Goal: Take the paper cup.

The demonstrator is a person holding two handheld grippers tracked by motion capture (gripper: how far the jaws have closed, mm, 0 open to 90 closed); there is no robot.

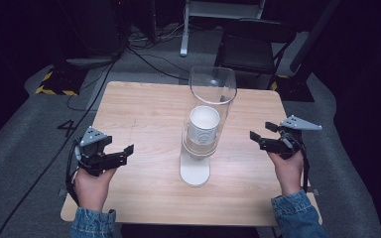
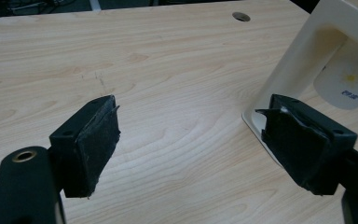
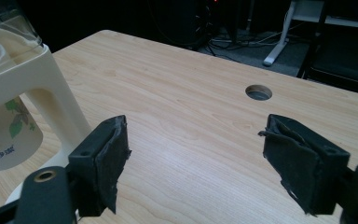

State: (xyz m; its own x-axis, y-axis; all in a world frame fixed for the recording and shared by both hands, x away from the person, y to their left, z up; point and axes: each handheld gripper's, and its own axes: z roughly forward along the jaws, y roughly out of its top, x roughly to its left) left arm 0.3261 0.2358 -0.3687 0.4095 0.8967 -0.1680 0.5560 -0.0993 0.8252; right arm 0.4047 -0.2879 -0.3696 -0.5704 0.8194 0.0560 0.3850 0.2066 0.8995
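A cup dispenser stands at the middle of the wooden table (image 1: 144, 109): a clear tube (image 1: 212, 91) on a cream stand (image 1: 195, 171), with a stack of white paper cups (image 1: 203, 126) inside. My left gripper (image 1: 121, 148) is held at the table's left side, pointing at the dispenser, open and with nothing between its pads. In the left gripper view, my left gripper (image 2: 191, 126) has the stand (image 2: 298, 60) and a leaf-printed cup (image 2: 349, 79) at its right. My right gripper (image 1: 261, 132) mirrors it on the right, open and holding nothing. The right gripper view has my right gripper (image 3: 196, 144) with the stand (image 3: 51, 88) and cup (image 3: 4, 135) at its left.
A round cable hole (image 3: 258, 92) lies in the tabletop near the far edge. Behind the table stand a black chair (image 1: 248, 49) and a white desk leg (image 1: 184, 29), with cables on the grey floor. Bare wood surrounds the dispenser on both sides.
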